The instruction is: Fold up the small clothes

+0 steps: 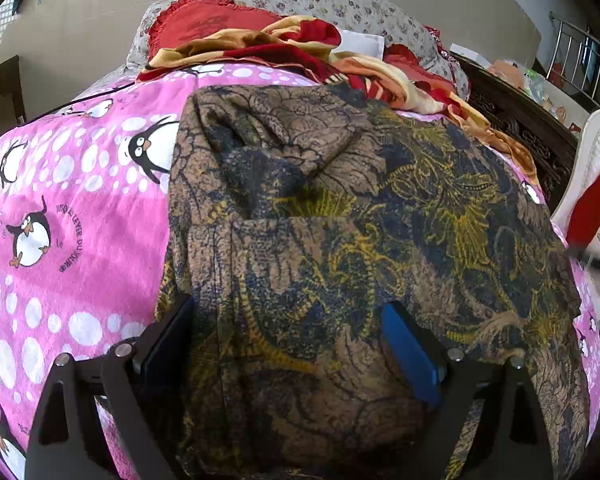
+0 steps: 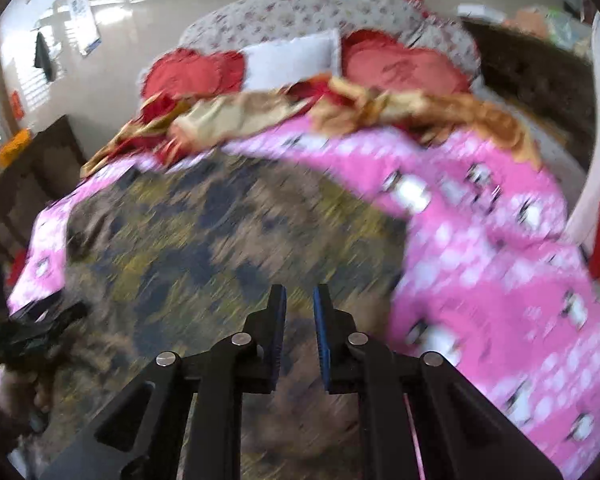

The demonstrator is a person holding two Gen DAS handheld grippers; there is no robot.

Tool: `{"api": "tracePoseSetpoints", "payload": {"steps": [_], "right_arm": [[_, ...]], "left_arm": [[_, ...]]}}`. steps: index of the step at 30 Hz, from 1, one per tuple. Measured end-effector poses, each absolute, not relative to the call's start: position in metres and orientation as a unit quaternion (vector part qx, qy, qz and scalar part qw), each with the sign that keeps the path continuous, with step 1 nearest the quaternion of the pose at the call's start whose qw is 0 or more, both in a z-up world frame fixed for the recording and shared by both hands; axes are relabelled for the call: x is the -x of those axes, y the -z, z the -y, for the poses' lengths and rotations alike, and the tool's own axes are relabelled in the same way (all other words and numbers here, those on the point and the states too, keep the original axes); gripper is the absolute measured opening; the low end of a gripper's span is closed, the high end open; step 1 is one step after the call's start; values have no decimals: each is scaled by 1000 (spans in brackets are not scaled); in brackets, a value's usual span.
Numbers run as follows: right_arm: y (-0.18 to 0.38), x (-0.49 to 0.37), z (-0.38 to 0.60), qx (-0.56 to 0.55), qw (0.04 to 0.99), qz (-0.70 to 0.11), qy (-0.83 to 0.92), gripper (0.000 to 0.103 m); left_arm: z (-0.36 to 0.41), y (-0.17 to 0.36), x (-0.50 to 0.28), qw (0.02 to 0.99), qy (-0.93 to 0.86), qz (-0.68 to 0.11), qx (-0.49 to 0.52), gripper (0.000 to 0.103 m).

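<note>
the patterned garment (image 1: 340, 220) lies part-folded on the bed (image 1: 72, 240). left gripper (image 1: 292, 344) jaws wide over its near edge; right gripper (image 2: 300, 320) narrow, empty — smooth wrinkles before the next fold.

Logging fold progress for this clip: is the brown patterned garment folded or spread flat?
Partly folded: the brown patterned garment lies on the pink penguin blanket with overlapping layers and a straight folded edge across its middle.

We see a bed covered by a pink penguin-print blanket (image 1: 72, 216). Directly on it lies a brown patterned garment (image 1: 340, 208), partly folded. At the far end rest a red-and-tan crumpled cloth (image 1: 300, 48) and red heart-shaped cushions (image 2: 196, 74).
</note>
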State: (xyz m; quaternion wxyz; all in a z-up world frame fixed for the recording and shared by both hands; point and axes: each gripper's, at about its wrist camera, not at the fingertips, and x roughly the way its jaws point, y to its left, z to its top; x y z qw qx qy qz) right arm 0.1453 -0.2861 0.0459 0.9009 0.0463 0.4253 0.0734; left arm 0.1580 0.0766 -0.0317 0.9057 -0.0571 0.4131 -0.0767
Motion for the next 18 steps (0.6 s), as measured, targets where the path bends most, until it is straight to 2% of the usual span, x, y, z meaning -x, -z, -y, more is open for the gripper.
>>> {"api": "tracePoseSetpoints", "payload": {"steps": [2, 4, 7, 11, 14, 16, 18], "right_arm": [[-9, -144, 280, -7, 876, -480, -48, 0], [-3, -135, 283, -14, 893, -447, -53, 0], [-15, -132, 274, -3, 890, -456, -29, 0], [-37, -111, 239, 14, 904, -423, -59, 1], [-7, -105, 214, 40, 882, -463, -69, 8], [6, -93, 214, 48, 898, -433, -64, 10], [4, -94, 217, 33, 897, -436, -64, 10]], "left_arm": [[-76, 32, -158, 906, 77, -413, 56, 95], [-76, 32, -158, 906, 76, -413, 56, 95], [-76, 32, -158, 905, 75, -414, 55, 95], [-75, 33, -159, 905, 74, -415, 52, 95], [-75, 33, -159, 905, 75, -414, 54, 96], [-75, 33, -159, 905, 75, -415, 53, 96], [-74, 33, -159, 905, 74, -415, 52, 96]]}}
